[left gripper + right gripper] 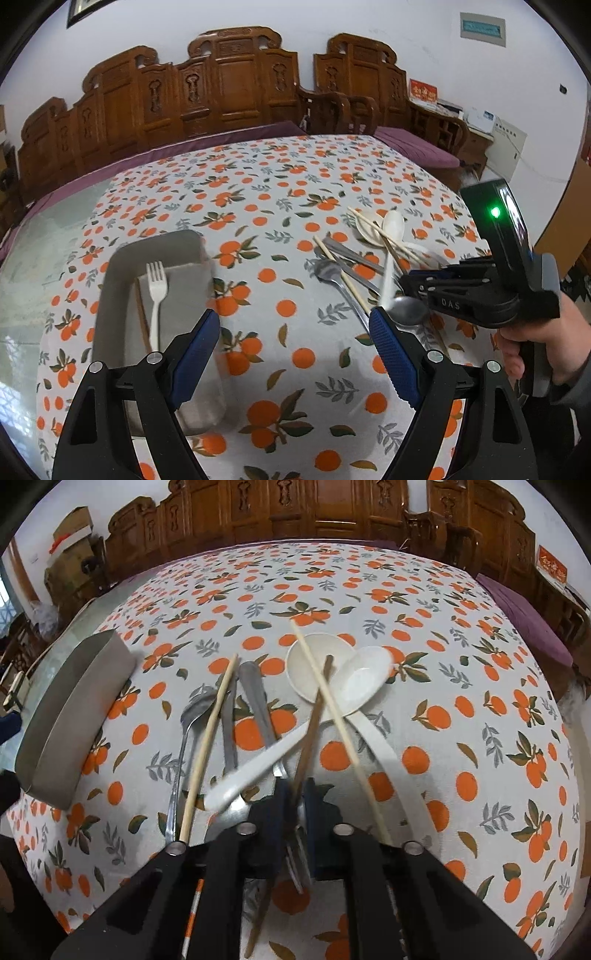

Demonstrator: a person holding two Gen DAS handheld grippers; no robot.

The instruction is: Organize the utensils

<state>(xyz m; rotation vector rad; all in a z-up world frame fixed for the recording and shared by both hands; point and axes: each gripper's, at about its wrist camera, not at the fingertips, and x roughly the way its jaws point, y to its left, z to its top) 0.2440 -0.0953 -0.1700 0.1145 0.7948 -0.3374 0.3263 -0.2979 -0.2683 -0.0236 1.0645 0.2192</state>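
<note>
Left wrist view: the left gripper (295, 354) hangs with its blue fingers (195, 354) spread wide and nothing between them, above the orange-print cloth (280, 206) on the worktop. At 9 o'clock from it lies a grey tray (122, 258) holding a white fork (157, 295) and a brown chopstick (142, 317) just beside it. At 2 o'clock sits the utensil pile (365, 254): white spoons, metal cutlery and pale chopsticks crossed over one another. The right gripper (402, 280) comes in from 3 o'clock, held by a hand (532, 347), its tips at the near edge of the pile beside a metal spoon bowl (408, 310); a white spoon (389, 254) stands tilted up there.

Right wrist view: the right gripper's fingers (275, 812) are nearly closed over the pile; a brown chopstick and fork tines (297, 864) sit in the narrow gap, though which one they actually grip I cannot tell. A white spoon's handle (255, 766) crosses at 11 o'clock. Two white spoon bowls (317, 668) lie at 12 o'clock under crossed chopsticks (332, 705). The tray sits at 9 o'clock, well apart.
</note>
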